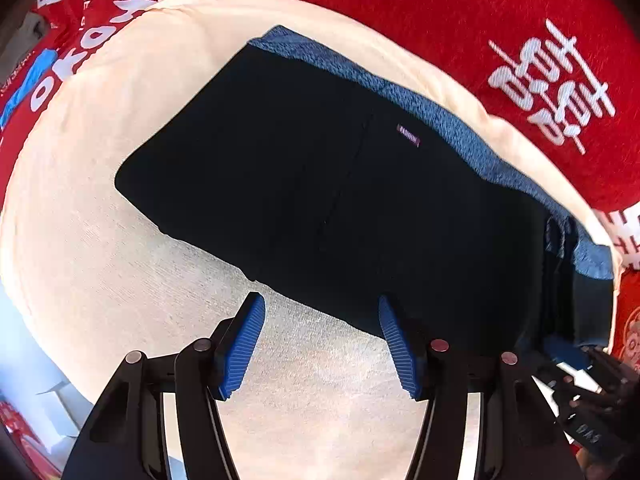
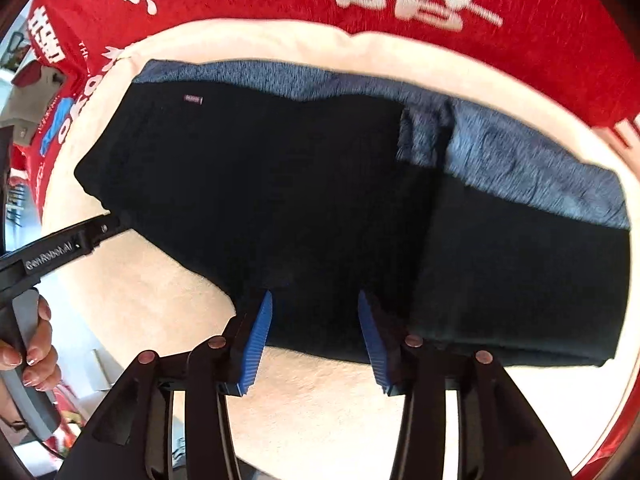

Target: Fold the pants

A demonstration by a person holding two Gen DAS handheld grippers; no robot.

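Hovering unclenched over the folded black pants (image 1: pixel 320 184), both tongs grasp nothing; one handle reads "GenRobot.AI".

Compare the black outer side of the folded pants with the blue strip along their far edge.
The black outer side is smooth and nearly featureless, carrying a small purple label; the blue strip looks fuzzy and mottled. The black area covers most of the bundle; the blue shows only as a narrow band at the far edge. Both lie flat on the cream cloth.
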